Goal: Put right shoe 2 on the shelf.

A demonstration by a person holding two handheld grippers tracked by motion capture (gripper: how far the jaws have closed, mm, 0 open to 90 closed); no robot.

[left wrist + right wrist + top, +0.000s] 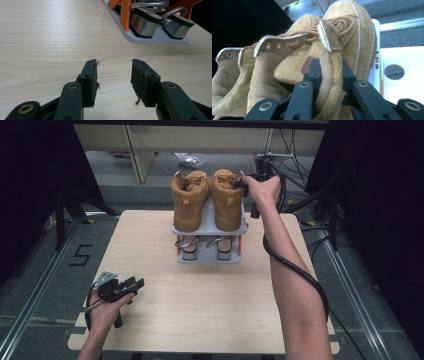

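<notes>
Two tan suede boots stand on the top shelf of a small grey rack (209, 228) at the table's far side. My right gripper (244, 182) reaches the right boot (227, 202) from the right. In the right gripper view its black jaws press on both sides of that boot's padded collar (329, 82), so my right gripper (329, 68) is shut on it. The left boot (190, 200) stands untouched beside it. My left gripper (136, 284) rests low over the table's near left, open; in its own view my left gripper (113, 75) has nothing between the pads.
The rack's lower shelf holds a pair of silver-heeled shoes (146, 23) between orange struts (125, 13). The light wooden table (200, 310) spreads wide in front of the rack. Dark stands and cables crowd the floor behind and to the right.
</notes>
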